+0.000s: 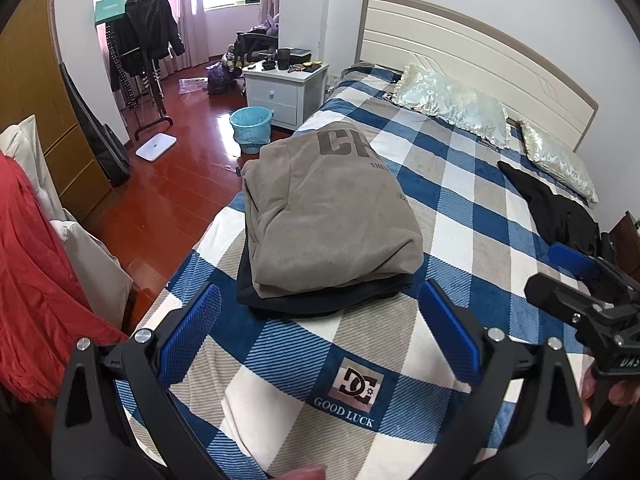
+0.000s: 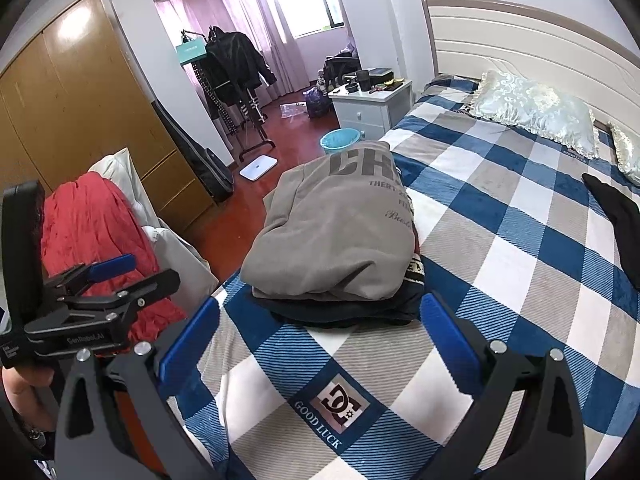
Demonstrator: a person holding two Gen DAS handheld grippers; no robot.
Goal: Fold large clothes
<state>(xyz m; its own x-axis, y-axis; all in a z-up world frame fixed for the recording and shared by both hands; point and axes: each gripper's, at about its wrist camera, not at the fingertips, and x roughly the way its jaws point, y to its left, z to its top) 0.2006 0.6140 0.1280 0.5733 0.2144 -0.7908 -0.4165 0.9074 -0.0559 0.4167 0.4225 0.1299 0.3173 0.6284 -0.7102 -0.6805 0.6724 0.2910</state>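
A folded grey sweatshirt [image 1: 332,208] [image 2: 336,232] with dark lettering lies on top of a folded dark garment [image 1: 296,300] [image 2: 344,308], stacked near the left edge of the blue checked bed [image 1: 460,208] [image 2: 500,216]. My left gripper [image 1: 320,328] hovers open just in front of the stack, nothing between its blue pads. My right gripper [image 2: 320,340] is open too, close to the stack's near edge and empty. Each gripper shows at the side of the other's view. A loose black garment [image 1: 560,208] [image 2: 624,220] lies at the bed's right side.
Two pale pillows [image 1: 452,104] rest by the headboard. Red and white bedding [image 1: 36,260] [image 2: 92,232] is piled left of the bed. On the red floor stand a blue basket [image 1: 251,128], a white scale [image 1: 156,147], a nightstand [image 1: 284,88] and a coat rack [image 1: 144,40].
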